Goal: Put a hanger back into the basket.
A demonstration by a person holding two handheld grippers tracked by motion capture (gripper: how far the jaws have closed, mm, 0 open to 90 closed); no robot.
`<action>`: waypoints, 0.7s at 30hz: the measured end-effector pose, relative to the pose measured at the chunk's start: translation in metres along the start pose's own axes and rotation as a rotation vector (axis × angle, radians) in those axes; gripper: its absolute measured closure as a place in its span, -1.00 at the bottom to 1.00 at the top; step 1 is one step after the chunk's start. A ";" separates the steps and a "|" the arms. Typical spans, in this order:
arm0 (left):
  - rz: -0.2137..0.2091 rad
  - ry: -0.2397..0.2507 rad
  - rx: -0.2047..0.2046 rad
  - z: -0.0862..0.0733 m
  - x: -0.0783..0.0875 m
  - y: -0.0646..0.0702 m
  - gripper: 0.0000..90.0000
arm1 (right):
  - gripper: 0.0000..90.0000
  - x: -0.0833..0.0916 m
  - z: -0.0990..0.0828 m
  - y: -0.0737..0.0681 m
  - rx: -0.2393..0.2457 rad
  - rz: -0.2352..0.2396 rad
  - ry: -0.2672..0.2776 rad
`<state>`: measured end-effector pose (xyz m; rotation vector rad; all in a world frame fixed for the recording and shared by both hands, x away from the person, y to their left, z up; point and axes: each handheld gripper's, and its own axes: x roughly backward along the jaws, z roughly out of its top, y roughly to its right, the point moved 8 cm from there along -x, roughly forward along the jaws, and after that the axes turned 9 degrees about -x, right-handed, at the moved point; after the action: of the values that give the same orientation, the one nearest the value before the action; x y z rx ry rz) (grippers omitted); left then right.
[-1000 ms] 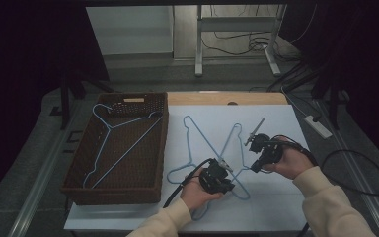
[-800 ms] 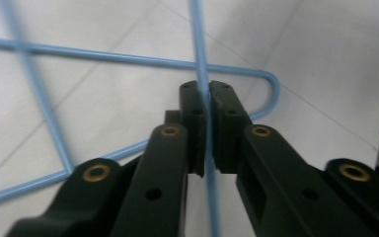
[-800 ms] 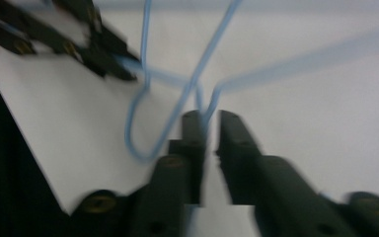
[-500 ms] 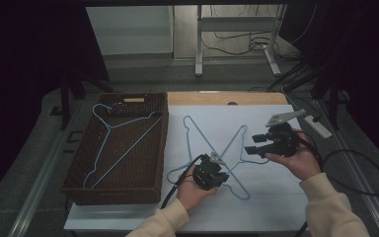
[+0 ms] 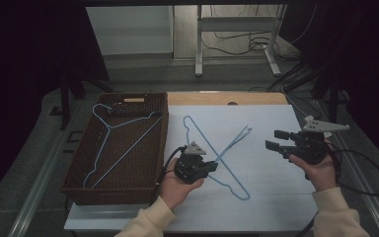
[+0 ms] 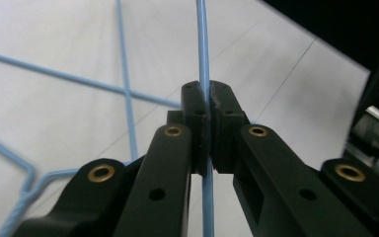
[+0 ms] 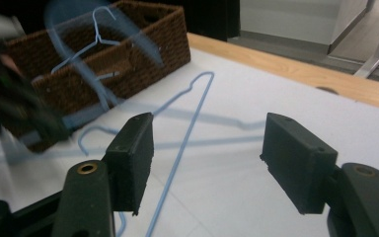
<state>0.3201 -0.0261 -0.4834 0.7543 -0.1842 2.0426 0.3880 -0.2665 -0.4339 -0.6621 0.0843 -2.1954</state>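
My left gripper is shut on the wire of a blue hanger at the middle of the white table. Its own view shows the thin blue wire pinched between the closed jaws. A second blue hanger lies flat under it, hook toward the basket. My right gripper hovers open at the table's right, apart from both hangers. Nothing sits between its pads; beyond them lies the flat hanger. The left hand and its gripper are blurred at the left.
A brown wicker basket stands on the table's left side, and a third blue hanger rests inside it. A wooden strip edges the table's far side. A cable trails from the right gripper off the right edge.
My right gripper has drawn back to the right, away from the crossed hangers, and stands open. The left gripper keeps its hold on the hanger wire and has shifted slightly left.
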 end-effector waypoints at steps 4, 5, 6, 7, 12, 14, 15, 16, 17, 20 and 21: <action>-0.002 0.051 -0.006 0.012 0.030 -0.003 0.94 | -0.20 -0.005 -0.016 0.000 0.011 -0.007 -0.016; 0.001 0.059 -0.008 0.013 0.036 -0.004 0.94 | -0.20 -0.005 -0.016 0.000 0.011 -0.007 -0.016; -0.001 0.085 -0.008 0.018 0.050 -0.006 0.94 | -0.20 -0.007 -0.020 0.000 0.012 -0.007 -0.018; -0.001 0.085 -0.008 0.018 0.050 -0.006 0.94 | -0.20 -0.007 -0.020 0.000 0.012 -0.007 -0.018; 0.038 0.149 -0.017 0.025 0.103 -0.022 0.94 | -0.20 -0.016 -0.033 -0.002 0.016 -0.007 -0.047; 0.059 0.169 -0.012 0.024 0.120 -0.031 0.94 | -0.20 -0.021 -0.038 -0.004 0.015 -0.002 -0.059; 0.073 0.176 -0.010 0.023 0.129 -0.036 0.94 | -0.20 -0.023 -0.040 -0.005 0.017 0.000 -0.065; 0.081 0.178 -0.008 0.022 0.135 -0.040 0.94 | -0.20 -0.025 -0.042 -0.005 0.019 0.000 -0.072; 0.090 0.182 -0.006 0.020 0.142 -0.046 0.94 | -0.20 -0.027 -0.043 -0.006 0.022 0.001 -0.076; 0.110 0.190 -0.001 0.012 0.161 -0.060 0.94 | -0.20 -0.032 -0.047 -0.008 0.026 0.008 -0.086; 0.115 0.191 0.003 0.009 0.166 -0.065 0.94 | -0.20 -0.033 -0.048 -0.009 0.031 0.006 -0.089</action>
<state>0.3122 0.1262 -0.3912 0.5575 -0.1173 2.2105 0.3756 -0.2442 -0.4866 -0.7399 0.0058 -2.1544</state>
